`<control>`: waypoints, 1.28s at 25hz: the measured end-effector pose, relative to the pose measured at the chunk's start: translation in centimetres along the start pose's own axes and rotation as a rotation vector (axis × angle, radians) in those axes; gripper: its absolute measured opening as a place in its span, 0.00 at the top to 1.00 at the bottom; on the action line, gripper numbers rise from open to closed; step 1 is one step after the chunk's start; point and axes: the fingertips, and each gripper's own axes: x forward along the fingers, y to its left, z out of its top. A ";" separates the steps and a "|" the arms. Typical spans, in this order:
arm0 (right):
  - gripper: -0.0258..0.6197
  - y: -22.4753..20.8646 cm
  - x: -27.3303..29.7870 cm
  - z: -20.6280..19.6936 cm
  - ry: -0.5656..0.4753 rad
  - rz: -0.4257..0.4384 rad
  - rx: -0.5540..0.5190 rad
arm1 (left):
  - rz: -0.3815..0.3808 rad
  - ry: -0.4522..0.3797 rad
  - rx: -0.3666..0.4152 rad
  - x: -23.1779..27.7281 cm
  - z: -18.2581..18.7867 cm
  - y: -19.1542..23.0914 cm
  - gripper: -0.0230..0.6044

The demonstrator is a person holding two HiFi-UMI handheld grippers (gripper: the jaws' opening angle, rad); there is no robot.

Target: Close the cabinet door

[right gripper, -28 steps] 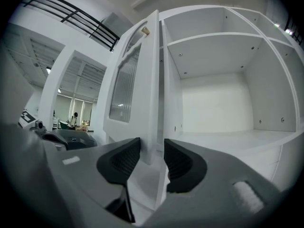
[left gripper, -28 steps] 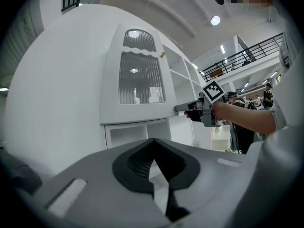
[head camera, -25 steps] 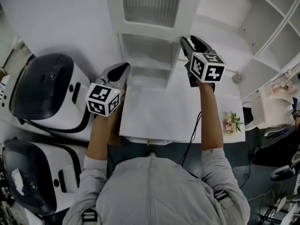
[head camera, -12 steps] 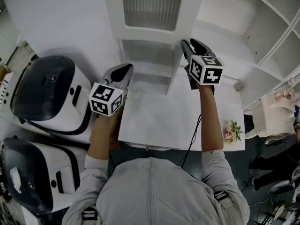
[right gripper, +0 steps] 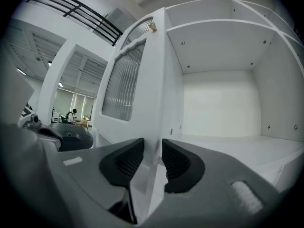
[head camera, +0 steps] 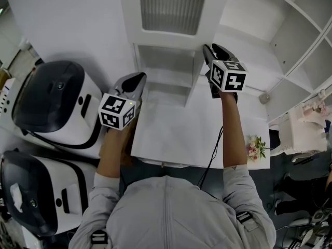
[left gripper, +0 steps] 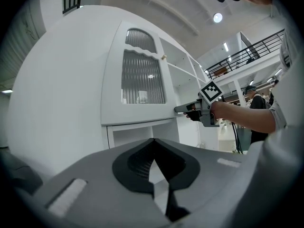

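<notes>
The white cabinet door [head camera: 168, 7] with its ribbed glass pane [right gripper: 124, 82] stands part open, swung out from the empty compartment [right gripper: 223, 99]. My right gripper [head camera: 209, 50] is at the door's free lower edge. Its jaws have just been closing, and in the right gripper view [right gripper: 152, 148] both dark pads sit against the two faces of that edge. My left gripper [head camera: 138, 78] hangs lower left of the door, apart from it. Its tips meet, with nothing between them [left gripper: 153, 141]. The left gripper view shows the door [left gripper: 142, 80] and the right gripper [left gripper: 185, 109] at its corner.
A white tabletop [head camera: 176, 134] lies below the cabinet, in front of the person. Two white-and-black machines [head camera: 52, 100] [head camera: 36, 191] stand at the left. Open white shelving [head camera: 301, 51] fills the right. A small bunch of flowers [head camera: 255, 148] sits by the table's right corner.
The right gripper has stayed at the door's edge and shifted only slightly. The left gripper has kept still.
</notes>
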 end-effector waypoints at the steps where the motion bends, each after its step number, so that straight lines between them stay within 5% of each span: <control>1: 0.78 0.0 0.0 -0.1 0.001 -0.006 0.004 | 0.002 0.001 -0.001 -0.3 -0.1 0.1 0.93; 13: 0.78 1.6 -4.5 -0.9 0.005 -0.120 0.124 | -0.052 0.011 -0.014 -6.4 -0.3 0.5 0.93; 32: 0.88 17.7 -23.0 -3.5 0.023 -0.269 0.034 | -0.195 -0.066 0.080 -19.5 0.4 -2.4 0.93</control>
